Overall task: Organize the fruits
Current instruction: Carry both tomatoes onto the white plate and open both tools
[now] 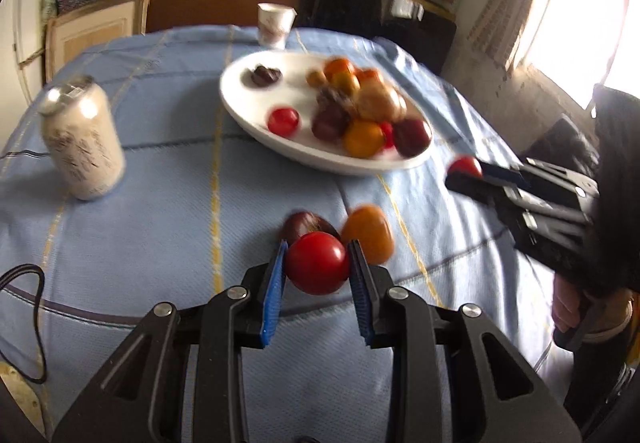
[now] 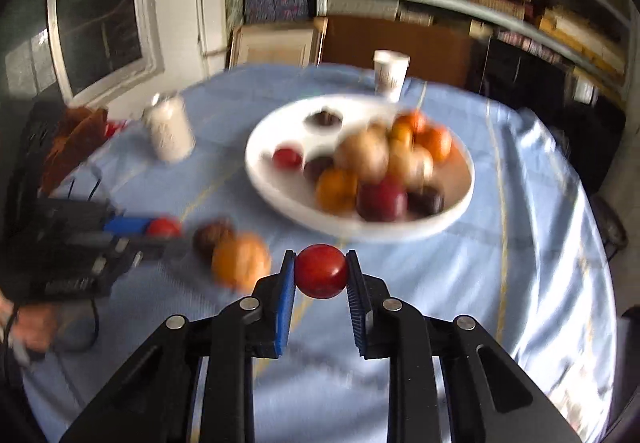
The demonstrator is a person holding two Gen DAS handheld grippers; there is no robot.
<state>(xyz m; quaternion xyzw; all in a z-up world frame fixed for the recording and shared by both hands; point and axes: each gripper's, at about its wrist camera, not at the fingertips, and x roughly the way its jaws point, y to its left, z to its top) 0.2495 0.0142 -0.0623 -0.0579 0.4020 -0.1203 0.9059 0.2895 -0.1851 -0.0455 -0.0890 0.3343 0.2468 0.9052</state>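
Observation:
My left gripper (image 1: 318, 255) is shut on a red tomato (image 1: 317, 263), held above the blue tablecloth. Just beyond it a dark plum (image 1: 306, 223) and an orange fruit (image 1: 370, 233) lie on the cloth. My right gripper (image 2: 321, 266) is shut on a second, smaller red tomato (image 2: 321, 271); the left wrist view shows it at the right, right gripper (image 1: 466, 173) with that tomato (image 1: 465, 165) at its tip. A white plate (image 1: 248, 115) farther back holds several red, orange, tan and dark fruits; the plate (image 2: 260, 179) is blurred in the right wrist view.
A pale drinks can (image 1: 82, 139) stands at the left, a paper cup (image 1: 274, 23) behind the plate. A black cable (image 1: 38, 323) loops at the near left edge. A person's hand (image 1: 570, 307) grips the right tool. Shelves fill the back wall.

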